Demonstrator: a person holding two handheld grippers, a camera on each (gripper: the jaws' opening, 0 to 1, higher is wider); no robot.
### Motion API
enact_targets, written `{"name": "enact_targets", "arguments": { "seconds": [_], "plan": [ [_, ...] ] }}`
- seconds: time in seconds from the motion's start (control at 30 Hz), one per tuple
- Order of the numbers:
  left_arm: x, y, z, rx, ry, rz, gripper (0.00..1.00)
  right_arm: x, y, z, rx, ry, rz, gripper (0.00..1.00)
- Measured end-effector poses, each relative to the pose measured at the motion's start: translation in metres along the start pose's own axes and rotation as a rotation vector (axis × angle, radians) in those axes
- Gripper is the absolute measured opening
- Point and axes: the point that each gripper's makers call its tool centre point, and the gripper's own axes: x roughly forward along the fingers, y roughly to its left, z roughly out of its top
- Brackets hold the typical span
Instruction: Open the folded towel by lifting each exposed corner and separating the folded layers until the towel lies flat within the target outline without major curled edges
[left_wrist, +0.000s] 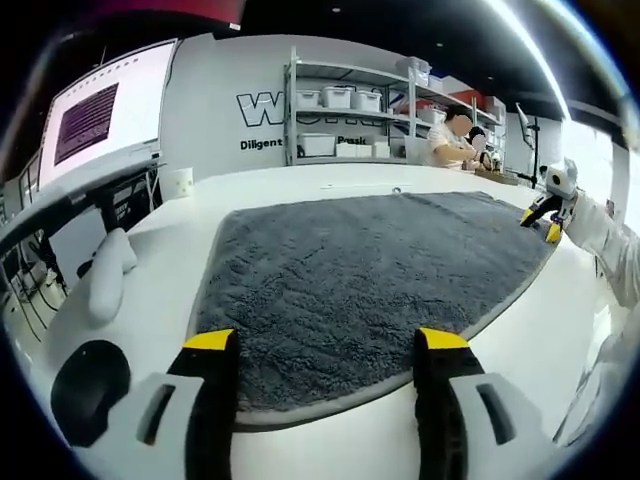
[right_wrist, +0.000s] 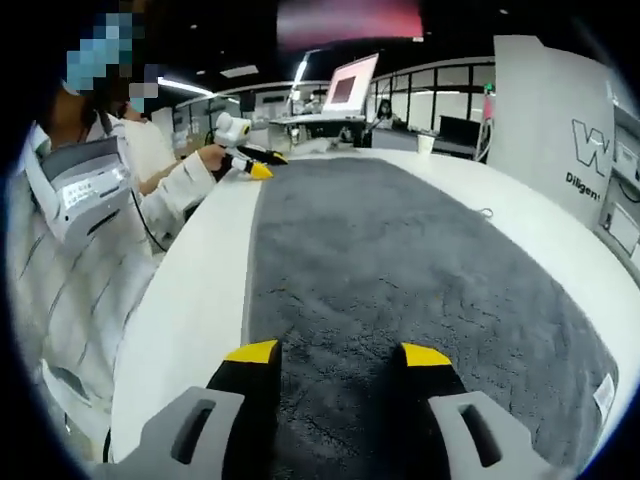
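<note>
A dark grey towel lies spread out flat on the white table, its near edge just past my left gripper, which is open above that edge with nothing between its jaws. My right gripper shows at the towel's far right corner. In the right gripper view the towel stretches away from my right gripper, open over its near end. At the far corner a hand holds my left gripper. A small white label sits at the towel's right edge.
A black round object and a white rounded object lie at the table's left edge, a white cup further back. Shelves with white bins and a seated person stand behind. A person's white sleeve is left of the towel.
</note>
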Motion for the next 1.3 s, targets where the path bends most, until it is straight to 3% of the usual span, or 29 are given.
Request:
{"name": "enact_targets", "arguments": {
  "seconds": [0.43, 0.63, 0.87, 0.9, 1.0, 1.07, 1.17, 1.3],
  "plan": [
    [0.0, 0.0, 0.0, 0.002, 0.006, 0.002, 0.7, -0.001, 0.002, 0.0, 0.001, -0.016, -0.002, 0.47],
    [0.0, 0.0, 0.0, 0.002, 0.006, 0.0, 0.7, -0.009, -0.004, -0.002, 0.005, -0.027, -0.026, 0.58],
    [0.0, 0.0, 0.0, 0.002, 0.004, -0.002, 0.7, -0.044, -0.014, -0.006, 0.045, -0.078, -0.09, 0.43],
    [0.0, 0.0, 0.0, 0.001, 0.003, -0.001, 0.7, -0.062, -0.016, -0.017, 0.061, -0.063, -0.113, 0.43],
    [0.0, 0.0, 0.0, 0.001, 0.003, -0.001, 0.7, -0.064, -0.016, -0.019, 0.064, -0.059, -0.115, 0.37],
    [0.0, 0.0, 0.0, 0.002, 0.005, -0.001, 0.7, -0.089, -0.026, -0.041, 0.092, -0.007, -0.183, 0.34],
    [0.0, 0.0, 0.0, 0.002, 0.006, -0.001, 0.7, -0.094, -0.029, -0.046, 0.112, -0.013, -0.197, 0.33],
    [0.0, 0.001, 0.0, 0.002, 0.009, 0.0, 0.7, -0.102, -0.037, -0.07, 0.134, 0.068, -0.228, 0.32]
  ]
}}
